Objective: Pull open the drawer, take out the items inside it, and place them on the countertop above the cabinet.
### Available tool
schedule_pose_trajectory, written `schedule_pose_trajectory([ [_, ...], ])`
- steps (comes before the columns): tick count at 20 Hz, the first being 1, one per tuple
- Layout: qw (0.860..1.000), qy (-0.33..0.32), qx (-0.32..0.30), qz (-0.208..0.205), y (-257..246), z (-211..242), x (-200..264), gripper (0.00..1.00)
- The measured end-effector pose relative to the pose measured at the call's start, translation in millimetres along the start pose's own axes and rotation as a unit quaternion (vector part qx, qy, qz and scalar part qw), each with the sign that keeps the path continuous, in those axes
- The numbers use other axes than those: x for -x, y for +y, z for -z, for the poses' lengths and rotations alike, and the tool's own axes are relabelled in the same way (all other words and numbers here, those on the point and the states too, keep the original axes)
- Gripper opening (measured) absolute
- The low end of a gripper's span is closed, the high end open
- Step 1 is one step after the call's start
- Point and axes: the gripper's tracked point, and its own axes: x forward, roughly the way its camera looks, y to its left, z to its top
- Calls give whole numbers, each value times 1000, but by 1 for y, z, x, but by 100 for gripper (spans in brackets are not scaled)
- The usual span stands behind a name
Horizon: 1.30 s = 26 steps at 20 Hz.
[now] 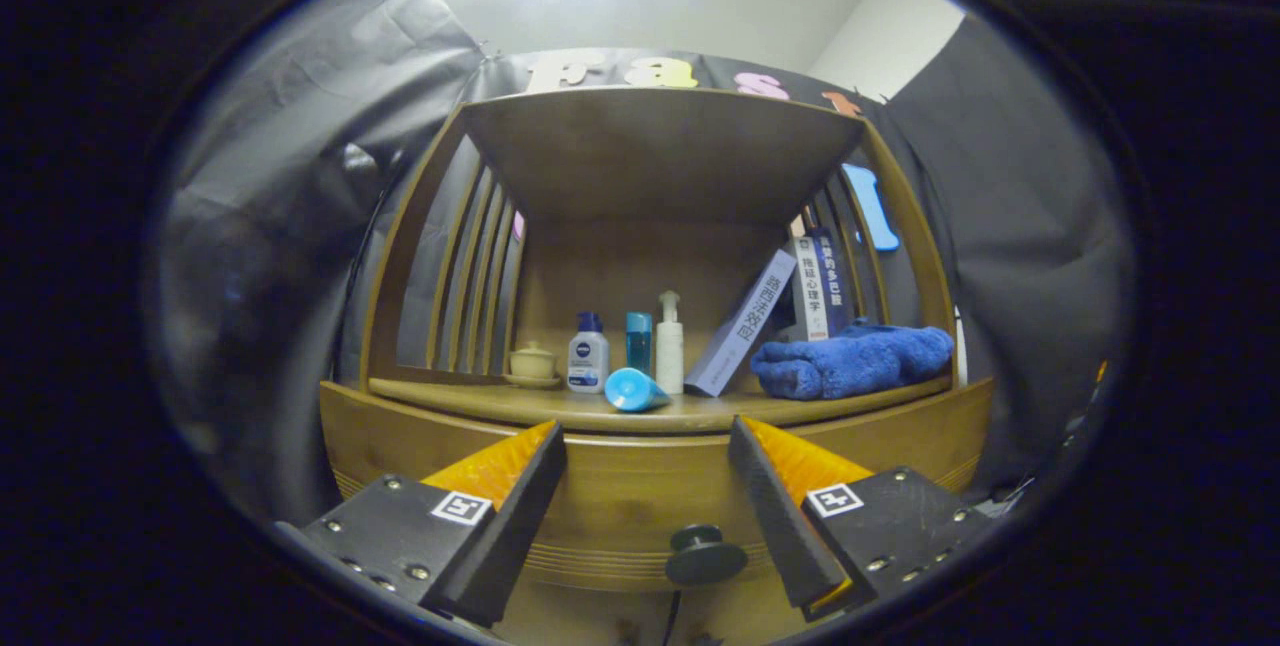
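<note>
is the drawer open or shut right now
Shut. The drawer front sits flush with the cabinet, showing no gap or inside. Its knob lies between the open fingers of the hand-held gripper, ungrasped.

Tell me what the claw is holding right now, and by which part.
Nothing is held. The claw is open, its fingers spread apart in front of the closed drawer, with the drawer knob between and just below them, untouched.
</note>
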Motion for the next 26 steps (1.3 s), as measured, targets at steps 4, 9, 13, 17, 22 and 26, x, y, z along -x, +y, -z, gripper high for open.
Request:
schedule_pose_trajectory([
  [4,999,36,16,-1,3,4,-14,99],
  [9,997,70,16,2,2,6,-23,99],
  [13,995,100,-14,9,1,8,-25,99],
  [17,982,189,-8,3,3,9,-22,98],
  [22,979,199,-33,16,-2,-67,11,99],
  [26,985,168,-26,22,-11,-144,51,99],
])
